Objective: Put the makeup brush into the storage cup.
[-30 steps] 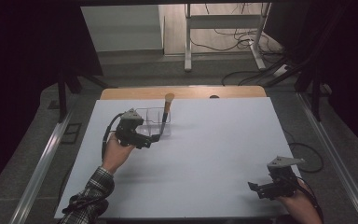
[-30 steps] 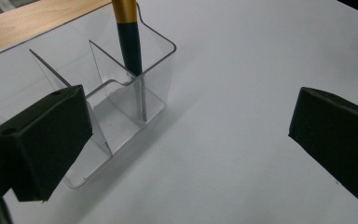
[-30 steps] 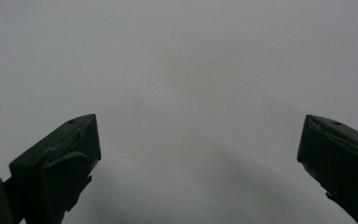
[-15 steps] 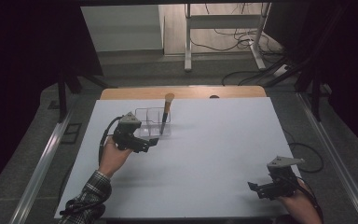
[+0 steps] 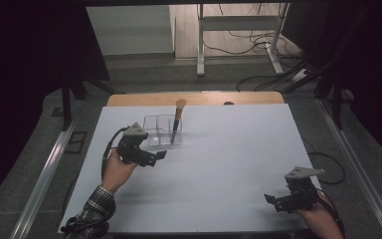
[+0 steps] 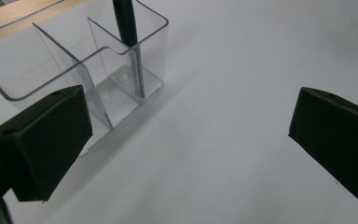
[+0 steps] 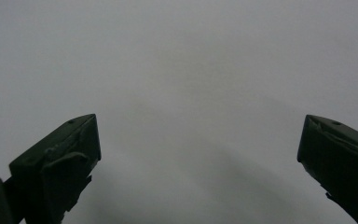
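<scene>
Clear plastic organiser [image 5: 162, 130], far-left on white desk [image 5: 229, 164], brush [image 5: 177, 119] upright in its right compartment: likely light, rigid, slippery, best taken by a wall rim; left gripper [image 5: 151, 155] just beside, right gripper [image 5: 277, 201] well apart, fingers spread, empty.

A broad white rectangular tabletop [image 5: 229, 169] carries the scene, with a strip of bare light wood along its far edge at 12 o'clock. Standing directly on it toward 11 o'clock is a clear plastic divided organiser box [image 5: 160, 130], one compartment holding an upright dark-handled brush [image 5: 177, 119].
</scene>
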Demonstrator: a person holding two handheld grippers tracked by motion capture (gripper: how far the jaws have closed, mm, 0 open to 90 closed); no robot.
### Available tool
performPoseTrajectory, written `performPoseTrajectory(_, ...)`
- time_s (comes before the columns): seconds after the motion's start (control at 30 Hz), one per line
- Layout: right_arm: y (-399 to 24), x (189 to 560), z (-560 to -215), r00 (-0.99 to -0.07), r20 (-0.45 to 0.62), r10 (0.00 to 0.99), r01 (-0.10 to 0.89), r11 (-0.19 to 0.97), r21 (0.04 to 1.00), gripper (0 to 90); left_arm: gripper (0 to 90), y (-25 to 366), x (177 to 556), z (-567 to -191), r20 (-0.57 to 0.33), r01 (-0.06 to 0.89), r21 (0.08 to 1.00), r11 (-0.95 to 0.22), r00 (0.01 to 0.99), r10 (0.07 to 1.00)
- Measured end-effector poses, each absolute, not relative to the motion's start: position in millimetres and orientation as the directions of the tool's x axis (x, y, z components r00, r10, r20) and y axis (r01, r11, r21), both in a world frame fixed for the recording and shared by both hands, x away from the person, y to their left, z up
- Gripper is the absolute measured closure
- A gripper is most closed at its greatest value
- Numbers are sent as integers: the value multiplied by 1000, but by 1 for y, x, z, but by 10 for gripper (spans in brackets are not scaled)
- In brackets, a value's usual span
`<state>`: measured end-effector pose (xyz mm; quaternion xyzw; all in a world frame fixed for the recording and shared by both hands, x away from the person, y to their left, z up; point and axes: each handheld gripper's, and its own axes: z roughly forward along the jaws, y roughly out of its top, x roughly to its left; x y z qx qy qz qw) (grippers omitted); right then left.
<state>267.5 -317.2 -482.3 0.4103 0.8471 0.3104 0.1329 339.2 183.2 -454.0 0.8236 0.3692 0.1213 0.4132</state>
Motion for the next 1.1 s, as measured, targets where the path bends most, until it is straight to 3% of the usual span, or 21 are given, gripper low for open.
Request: performPoseTrajectory(1.1, -318, 268, -481, -628, 34, 778, 610, 464, 643, 0, 0, 198, 312, -458, -135, 527, 770, -358, 684, 717)
